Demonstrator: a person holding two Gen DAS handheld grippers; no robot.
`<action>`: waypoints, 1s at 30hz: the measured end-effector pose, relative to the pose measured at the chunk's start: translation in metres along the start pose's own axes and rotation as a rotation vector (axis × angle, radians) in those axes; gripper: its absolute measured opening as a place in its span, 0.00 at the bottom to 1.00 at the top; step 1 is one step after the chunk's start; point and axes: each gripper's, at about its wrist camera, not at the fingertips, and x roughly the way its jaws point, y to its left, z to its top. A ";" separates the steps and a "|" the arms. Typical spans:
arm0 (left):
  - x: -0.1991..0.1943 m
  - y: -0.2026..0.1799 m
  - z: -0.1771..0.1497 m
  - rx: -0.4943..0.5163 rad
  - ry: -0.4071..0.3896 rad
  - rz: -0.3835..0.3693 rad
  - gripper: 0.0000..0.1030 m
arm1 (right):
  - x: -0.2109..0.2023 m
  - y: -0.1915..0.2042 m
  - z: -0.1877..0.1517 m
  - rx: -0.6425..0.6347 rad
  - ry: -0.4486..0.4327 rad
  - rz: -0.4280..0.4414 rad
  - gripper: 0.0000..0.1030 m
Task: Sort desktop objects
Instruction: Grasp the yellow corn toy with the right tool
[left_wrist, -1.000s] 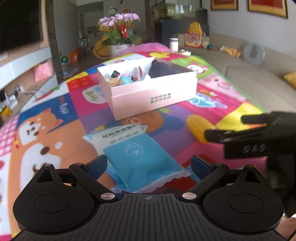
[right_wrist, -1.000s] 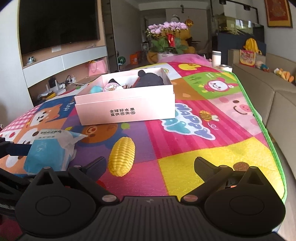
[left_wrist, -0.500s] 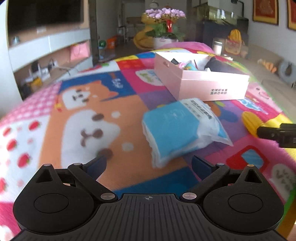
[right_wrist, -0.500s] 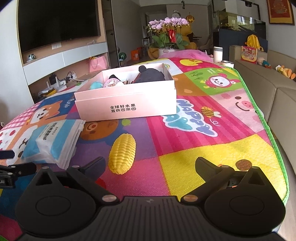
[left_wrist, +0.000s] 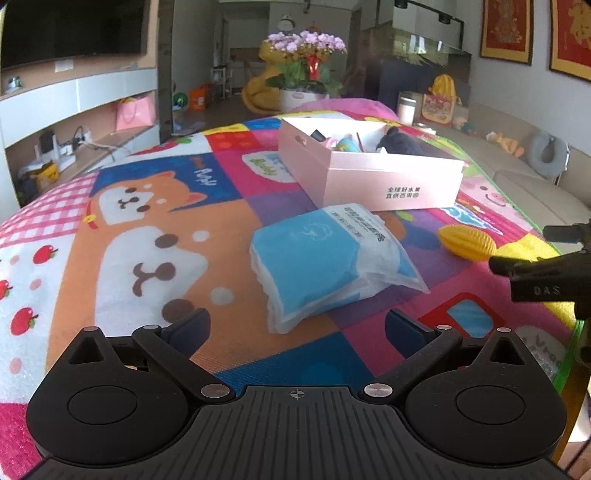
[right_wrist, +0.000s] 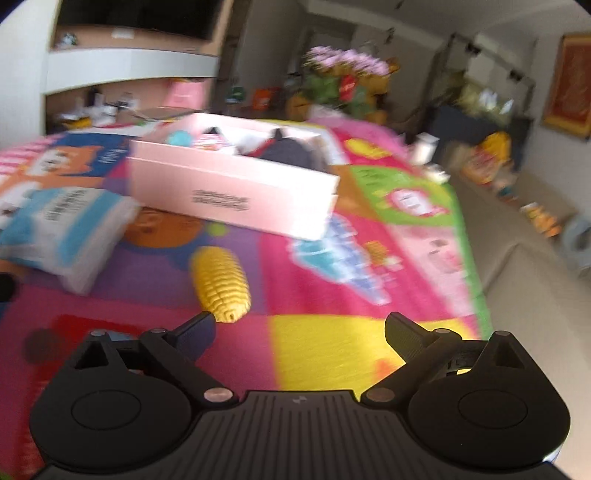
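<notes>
Yellow ribbed plastic corn cob (right_wrist: 221, 286): frame centre-left, just beyond left fingertip (right_wrist: 199, 325) of right gripper (right_wrist: 300, 332), jaws wide, empty. Left gripper (left_wrist: 297, 326): wide, empty; blue-white tissue pack (left_wrist: 332, 264) just ahead, centre frame.

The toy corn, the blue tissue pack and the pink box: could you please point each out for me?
toy corn (right_wrist: 221, 284), right wrist view, middle of the cob
blue tissue pack (left_wrist: 317, 262), left wrist view, blue top face
pink box (left_wrist: 391, 184), left wrist view, printed front wall

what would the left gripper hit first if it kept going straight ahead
Most likely the blue tissue pack, lying just ahead of the open left gripper and slightly right of centre; depth is hard to judge.
</notes>
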 end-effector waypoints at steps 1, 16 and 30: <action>0.000 0.000 0.000 -0.002 -0.001 -0.001 1.00 | 0.002 -0.001 0.000 -0.004 -0.003 -0.035 0.95; 0.002 0.002 0.000 -0.020 0.014 0.004 1.00 | 0.007 0.000 0.017 0.005 -0.019 0.218 0.90; 0.004 0.004 0.000 -0.039 0.037 0.011 1.00 | 0.026 0.036 0.036 -0.090 -0.003 0.279 0.85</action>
